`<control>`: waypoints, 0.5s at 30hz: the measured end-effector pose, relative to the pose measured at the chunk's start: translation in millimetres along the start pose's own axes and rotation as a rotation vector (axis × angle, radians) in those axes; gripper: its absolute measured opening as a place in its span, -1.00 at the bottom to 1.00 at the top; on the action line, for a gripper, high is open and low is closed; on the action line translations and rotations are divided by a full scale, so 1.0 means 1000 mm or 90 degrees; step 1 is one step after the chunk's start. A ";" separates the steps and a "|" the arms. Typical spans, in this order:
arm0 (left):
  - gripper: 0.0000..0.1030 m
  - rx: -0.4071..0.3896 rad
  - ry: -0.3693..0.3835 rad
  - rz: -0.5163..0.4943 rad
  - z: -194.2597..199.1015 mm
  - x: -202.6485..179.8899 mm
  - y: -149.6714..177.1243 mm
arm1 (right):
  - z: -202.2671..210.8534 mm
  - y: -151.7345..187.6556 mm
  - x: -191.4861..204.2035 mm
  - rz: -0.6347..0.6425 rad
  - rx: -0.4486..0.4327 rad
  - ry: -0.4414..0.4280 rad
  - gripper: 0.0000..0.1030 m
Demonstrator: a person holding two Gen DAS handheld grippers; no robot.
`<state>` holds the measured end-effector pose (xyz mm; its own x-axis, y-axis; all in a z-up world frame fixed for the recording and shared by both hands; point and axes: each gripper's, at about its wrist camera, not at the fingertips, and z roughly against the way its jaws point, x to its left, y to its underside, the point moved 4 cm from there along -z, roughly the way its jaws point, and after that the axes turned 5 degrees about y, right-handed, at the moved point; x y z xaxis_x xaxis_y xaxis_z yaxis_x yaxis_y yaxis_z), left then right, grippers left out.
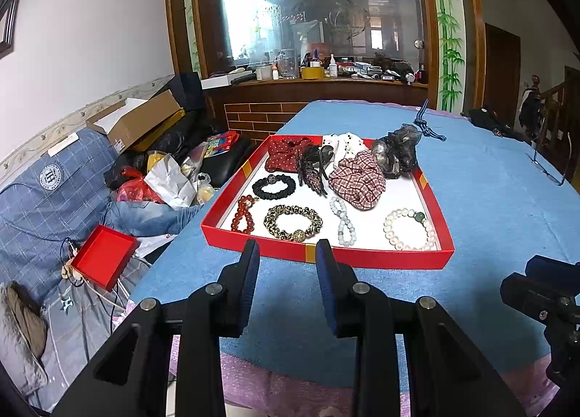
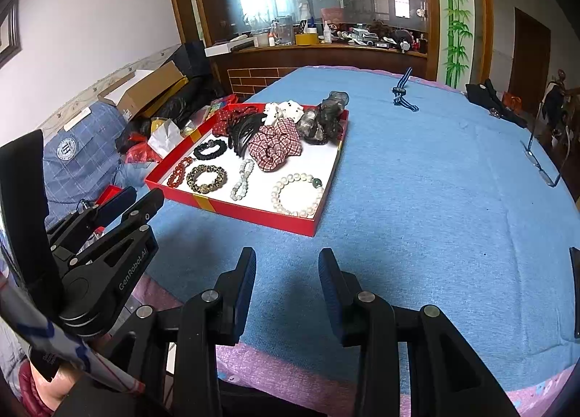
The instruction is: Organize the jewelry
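A shallow red tray (image 1: 362, 259) (image 2: 253, 212) lies on the blue tablecloth. Its front row holds a red bead bracelet (image 1: 243, 214), a leopard scrunchie (image 1: 293, 223), a pale bead bracelet (image 1: 342, 221) and a pearl bracelet (image 1: 409, 230) (image 2: 298, 196). Behind them lie a black scrunchie (image 1: 273, 186), a black hair claw (image 1: 311, 167), a plaid scrunchie (image 1: 357, 178) and more scrunchies. My left gripper (image 1: 287, 246) (image 2: 141, 196) hovers just short of the tray's front wall, open and empty. My right gripper (image 2: 287, 254) (image 1: 522, 272) is open and empty over the cloth, to the tray's right.
A blue striped strap (image 1: 427, 127) (image 2: 402, 91) lies on the cloth beyond the tray. Glasses (image 2: 540, 163) rest near the table's right edge. Left of the table, a sofa holds clothes, bags, a cardboard box and a small red box (image 1: 103, 261). A pink mat borders the near edge.
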<state>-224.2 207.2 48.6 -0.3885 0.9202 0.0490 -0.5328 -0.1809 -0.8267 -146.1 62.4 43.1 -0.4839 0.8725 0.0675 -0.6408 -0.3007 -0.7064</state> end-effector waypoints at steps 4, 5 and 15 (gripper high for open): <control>-0.40 0.001 0.000 0.000 0.000 0.000 0.000 | 0.000 0.000 0.000 0.000 0.001 0.000 -0.24; -0.40 0.000 0.000 0.000 0.000 0.000 0.000 | 0.000 0.000 0.000 0.001 0.001 0.000 -0.24; 0.40 -0.004 -0.012 0.001 0.001 0.003 0.001 | -0.003 0.001 0.001 0.003 0.006 0.000 -0.22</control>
<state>-226.2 209.5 48.4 -0.4026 0.9135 0.0583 -0.5277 -0.1796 -0.8302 -145.7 64.3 40.8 -0.4865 0.8713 0.0640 -0.6439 -0.3080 -0.7004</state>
